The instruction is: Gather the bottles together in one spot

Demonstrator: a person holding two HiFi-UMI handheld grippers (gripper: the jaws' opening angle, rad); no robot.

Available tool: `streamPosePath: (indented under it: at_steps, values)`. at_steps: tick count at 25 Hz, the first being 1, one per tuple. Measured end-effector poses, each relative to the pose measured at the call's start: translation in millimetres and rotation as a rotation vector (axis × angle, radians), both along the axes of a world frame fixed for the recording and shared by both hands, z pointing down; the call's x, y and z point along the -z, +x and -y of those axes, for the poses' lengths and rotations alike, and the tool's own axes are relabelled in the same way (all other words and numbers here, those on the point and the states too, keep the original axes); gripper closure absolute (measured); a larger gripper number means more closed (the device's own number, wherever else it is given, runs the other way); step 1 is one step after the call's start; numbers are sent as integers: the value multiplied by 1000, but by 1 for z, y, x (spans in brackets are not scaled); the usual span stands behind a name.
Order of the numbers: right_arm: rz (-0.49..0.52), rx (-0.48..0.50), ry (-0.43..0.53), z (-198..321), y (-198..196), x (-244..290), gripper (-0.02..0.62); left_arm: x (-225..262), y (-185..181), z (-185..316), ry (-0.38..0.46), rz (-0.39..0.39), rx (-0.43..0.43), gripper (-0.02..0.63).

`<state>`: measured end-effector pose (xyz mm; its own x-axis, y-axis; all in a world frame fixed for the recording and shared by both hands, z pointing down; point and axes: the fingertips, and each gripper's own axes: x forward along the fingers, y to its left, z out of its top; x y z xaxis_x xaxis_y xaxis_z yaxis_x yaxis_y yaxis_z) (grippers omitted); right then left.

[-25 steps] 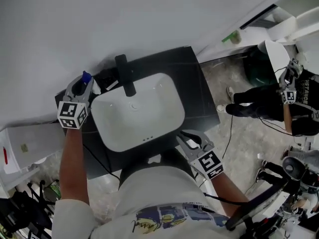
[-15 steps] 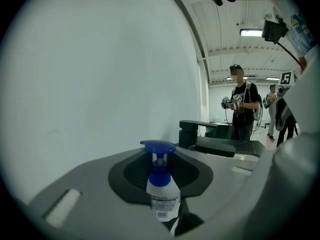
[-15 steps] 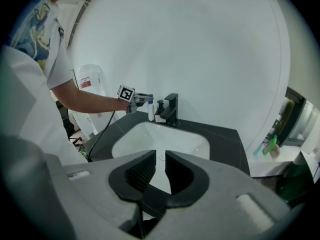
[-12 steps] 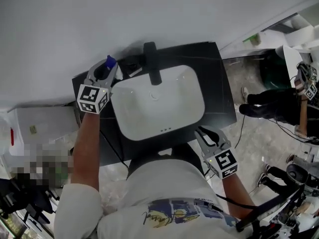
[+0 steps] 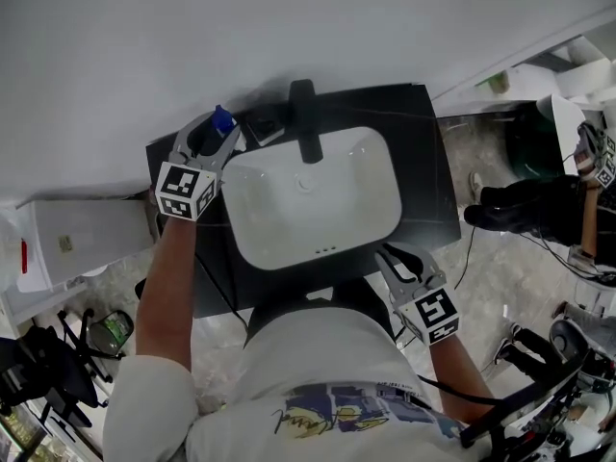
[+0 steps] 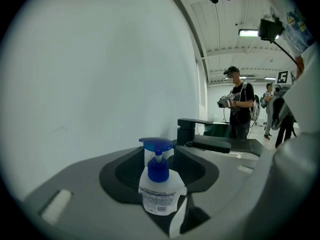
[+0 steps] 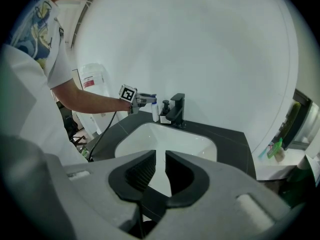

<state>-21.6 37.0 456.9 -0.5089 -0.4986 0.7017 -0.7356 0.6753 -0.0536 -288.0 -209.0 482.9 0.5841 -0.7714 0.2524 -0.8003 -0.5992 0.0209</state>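
Observation:
A clear bottle with a blue pump (image 6: 160, 184) stands on the black counter (image 5: 423, 162) at its back left corner, just left of the black faucet (image 5: 306, 128). My left gripper (image 5: 214, 141) sits around this bottle (image 5: 222, 120); its jaws have just been opening and now stand apart from the bottle's sides. A small dark pump bottle (image 7: 164, 115) stands beside the faucet (image 7: 177, 109), next to the blue-pump bottle (image 7: 154, 110). My right gripper (image 5: 387, 263) hovers at the counter's front right edge, its jaws almost together with nothing between them.
A white basin (image 5: 313, 200) fills the middle of the counter. A white box-like unit (image 5: 72, 239) stands to the left. A person in black (image 5: 539, 200) stands on the floor at the right. The white wall runs right behind the counter.
The left gripper's fingers have spread wider around the blue-pump bottle, which stays standing by the faucet. The right gripper has barely moved.

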Motion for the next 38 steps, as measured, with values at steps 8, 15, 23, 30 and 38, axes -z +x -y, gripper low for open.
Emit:
streamPosePath:
  at_steps: [8,15,23,30,38]
  values:
    - [-5,11,7,0,-7,3,537,2,-8,-9,0,35,20,377]
    - [1,21,30,-1,-13,3,537,21,-24,-38,19,70,93,371]
    - [13,39,62,-4,-21,8,537,36,2,-121,-44,85,29,470]
    - [9,34,80,-15,-21,10,537,37,35,-183,-78,65,-44,603]
    - [-13,41,80,-23,-20,11,538,34,68,-228,-187,28,-133,604]
